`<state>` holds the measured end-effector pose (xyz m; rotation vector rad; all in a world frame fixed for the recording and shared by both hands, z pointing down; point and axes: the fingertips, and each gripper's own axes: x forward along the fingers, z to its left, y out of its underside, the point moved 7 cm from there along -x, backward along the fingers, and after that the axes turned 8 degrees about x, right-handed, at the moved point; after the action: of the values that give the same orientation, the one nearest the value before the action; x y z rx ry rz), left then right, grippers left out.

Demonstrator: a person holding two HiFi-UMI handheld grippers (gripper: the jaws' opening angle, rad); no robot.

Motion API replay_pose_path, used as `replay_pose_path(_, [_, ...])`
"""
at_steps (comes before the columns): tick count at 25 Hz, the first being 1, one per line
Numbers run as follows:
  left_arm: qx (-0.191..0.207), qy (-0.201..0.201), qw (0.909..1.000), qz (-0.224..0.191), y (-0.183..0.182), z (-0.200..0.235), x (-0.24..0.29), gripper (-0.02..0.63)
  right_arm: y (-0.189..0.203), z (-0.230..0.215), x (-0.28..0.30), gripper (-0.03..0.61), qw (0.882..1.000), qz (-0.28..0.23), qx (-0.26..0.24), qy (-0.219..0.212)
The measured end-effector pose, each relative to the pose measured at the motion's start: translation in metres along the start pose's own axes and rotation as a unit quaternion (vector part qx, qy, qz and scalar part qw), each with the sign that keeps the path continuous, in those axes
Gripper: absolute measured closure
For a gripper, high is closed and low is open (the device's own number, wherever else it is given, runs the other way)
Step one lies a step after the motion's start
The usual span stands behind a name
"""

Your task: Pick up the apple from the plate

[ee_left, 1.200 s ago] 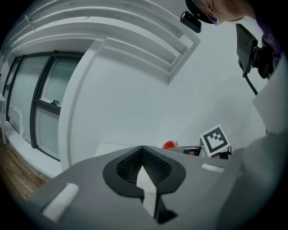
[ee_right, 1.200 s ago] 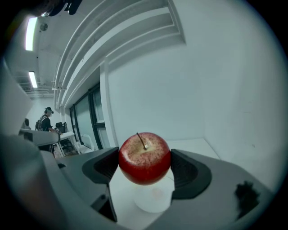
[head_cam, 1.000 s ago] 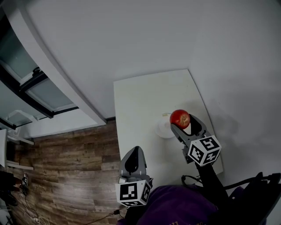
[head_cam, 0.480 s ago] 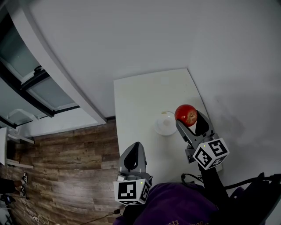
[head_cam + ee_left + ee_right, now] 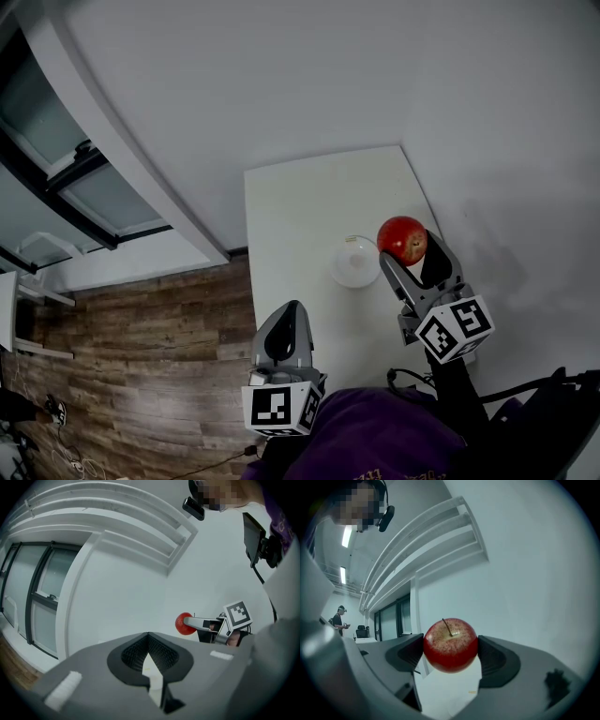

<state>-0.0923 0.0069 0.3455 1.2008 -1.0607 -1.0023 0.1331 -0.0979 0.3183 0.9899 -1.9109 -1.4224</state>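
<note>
Now the right tool [image 5: 450, 651] grips the apple [image 5: 450, 645] by its two sides, at the widest part, with the stem [image 5: 447, 626] upward; the right gripper view shows this best. An apple is firm, smooth and rather heavy for its size, I think, so it may slip if held loosely or bruise if squeezed hard, and the middle is the good place. The head view adds what that view lacks: the plate [image 5: 354, 262] lies empty on the bench [image 5: 300, 197], with the apple off it, just beside. The left tool [image 5: 149, 658] is closed on nothing.
</note>
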Motion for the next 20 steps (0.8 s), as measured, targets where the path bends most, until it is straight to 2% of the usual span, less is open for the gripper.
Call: replay_pose_path(20, [-0.004, -0.002, 1.0000, 0.000, 0.0019, -0.0014, 0.0002, 0.609, -0.0053, -0.0028, -0.0014, 0.215, 1.000, -0.009, 0.009, -0.004])
